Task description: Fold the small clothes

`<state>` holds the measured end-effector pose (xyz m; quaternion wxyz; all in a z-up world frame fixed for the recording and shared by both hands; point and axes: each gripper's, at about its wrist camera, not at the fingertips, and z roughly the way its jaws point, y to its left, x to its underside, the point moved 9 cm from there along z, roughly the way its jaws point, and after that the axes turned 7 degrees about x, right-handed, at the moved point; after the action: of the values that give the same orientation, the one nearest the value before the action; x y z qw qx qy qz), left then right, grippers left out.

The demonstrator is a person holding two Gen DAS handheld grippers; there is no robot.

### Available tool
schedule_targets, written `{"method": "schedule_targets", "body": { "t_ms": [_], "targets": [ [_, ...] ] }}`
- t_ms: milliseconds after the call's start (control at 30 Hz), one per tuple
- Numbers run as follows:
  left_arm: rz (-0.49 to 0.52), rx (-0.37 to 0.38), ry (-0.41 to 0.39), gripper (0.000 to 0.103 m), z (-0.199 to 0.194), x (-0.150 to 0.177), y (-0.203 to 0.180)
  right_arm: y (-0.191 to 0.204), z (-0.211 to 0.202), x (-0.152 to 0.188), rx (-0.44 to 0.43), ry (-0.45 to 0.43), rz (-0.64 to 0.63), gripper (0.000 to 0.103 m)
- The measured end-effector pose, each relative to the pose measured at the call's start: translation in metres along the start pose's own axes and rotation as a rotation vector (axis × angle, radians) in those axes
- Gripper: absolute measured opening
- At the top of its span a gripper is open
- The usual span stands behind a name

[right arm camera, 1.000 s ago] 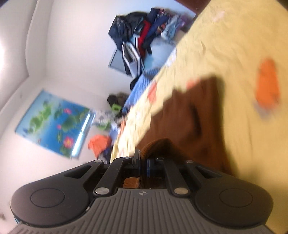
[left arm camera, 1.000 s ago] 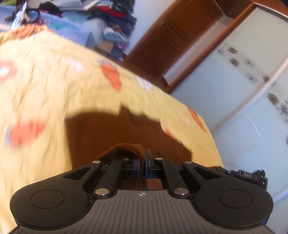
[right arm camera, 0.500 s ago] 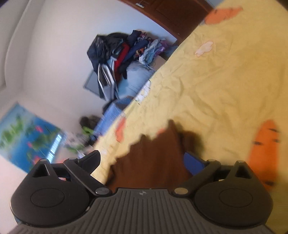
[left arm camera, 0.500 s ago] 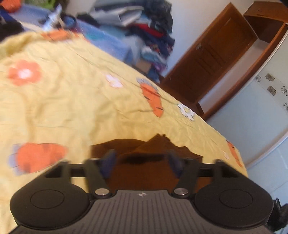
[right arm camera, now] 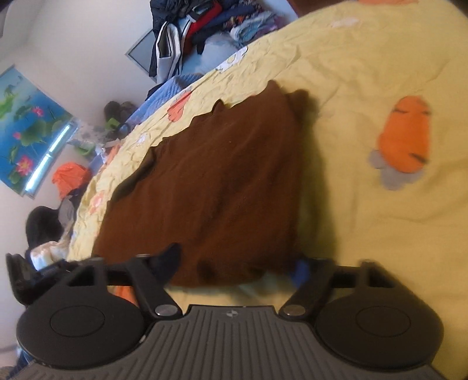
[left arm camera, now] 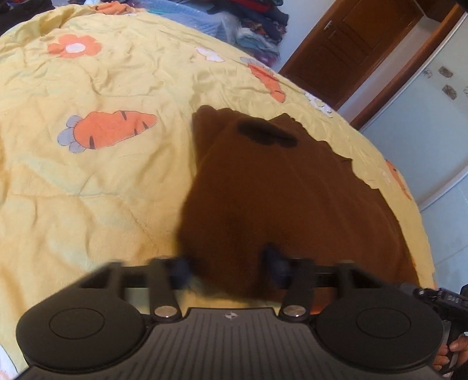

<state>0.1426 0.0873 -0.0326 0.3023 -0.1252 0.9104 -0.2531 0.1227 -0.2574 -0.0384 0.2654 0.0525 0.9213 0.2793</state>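
The brown garment (left arm camera: 278,204) lies spread on the bed's yellow quilt (left arm camera: 87,175), directly ahead of both hand-held grippers and reaching away from them toward the far edge of the bed. In the left wrist view the left hand-held gripper (left arm camera: 228,266) has its jaws apart and closing, with the near edge of the garment between the two blurred blue pads (left arm camera: 275,263); the pads stand at either side of the cloth's near hem, and it cannot be told whether they press on it yet. Beyond the left hand-held gripper a dark oval opening (left arm camera: 266,133) shows in the garment near its far end, and a scalloped hem runs along its right side. To the left of this hand-held gripper an orange carrot print (left arm camera: 108,128) sits on the quilt, apart from the garment. At the lower right edge of the same view the right hand-held gripper's black body and a few fingers (left arm camera: 456,347) of the person's hand show. In the right wrist view the right hand-held gripper (right arm camera: 237,266) also has its jaws spread and closing, with the near end of the garment (right arm camera: 219,187) lying between them; its fingers are beside the cloth's corners rather than clamped on it. To the right of it lies another carrot print (right arm camera: 403,140). Far ahead and to the left, past the bed, a pile of clothes (right arm camera: 204,26) is heaped against the wall, and a lotus poster (right arm camera: 26,125) hangs lower left.
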Motion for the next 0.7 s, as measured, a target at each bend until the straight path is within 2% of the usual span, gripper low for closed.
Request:
{"method": "schedule_targets", "body": {
  "t_ms": [33, 67, 167, 333, 433, 467, 533, 600, 633, 700],
  "targets": [
    [-0.042, 0.006, 0.015, 0.013, 0.003, 0.0, 0.004, -0.001, 0.006, -0.001, -0.002, 0.03, 0.02, 0.022],
    [-0.077, 0.018, 0.016, 0.012, 0.003, -0.003, 0.006, -0.003, 0.013, -0.001, -0.015, 0.053, 0.053, 0.02],
    [-0.078, 0.036, 0.001, 0.009, -0.016, -0.002, 0.002, 0.004, 0.004, 0.003, -0.022, 0.04, 0.045, 0.019],
    [0.029, 0.125, -0.004, 0.009, -0.083, 0.026, -0.026, 0.017, -0.048, 0.016, -0.107, -0.01, -0.005, 0.018],
    [0.101, 0.103, 0.013, 0.01, -0.111, 0.064, -0.027, 0.008, -0.081, 0.041, -0.138, -0.004, 0.0, 0.018],
    [0.146, 0.077, 0.02, 0.013, -0.114, 0.078, -0.023, 0.004, -0.087, 0.053, -0.134, 0.009, -0.002, 0.018],
    [0.237, -0.012, 0.03, 0.015, -0.112, 0.102, -0.012, -0.004, -0.09, 0.077, -0.104, 0.047, -0.018, 0.022],
    [0.311, -0.096, 0.035, 0.015, -0.116, 0.108, -0.004, -0.016, -0.086, 0.09, -0.052, 0.08, 0.012, 0.048],
    [0.358, -0.12, 0.024, 0.016, -0.12, 0.102, -0.006, -0.02, -0.087, 0.089, -0.029, 0.075, 0.026, 0.052],
    [0.468, -0.165, -0.044, 0.024, -0.136, 0.079, -0.021, -0.021, -0.095, 0.072, -0.021, 0.013, 0.031, 0.056]
  ]
}}
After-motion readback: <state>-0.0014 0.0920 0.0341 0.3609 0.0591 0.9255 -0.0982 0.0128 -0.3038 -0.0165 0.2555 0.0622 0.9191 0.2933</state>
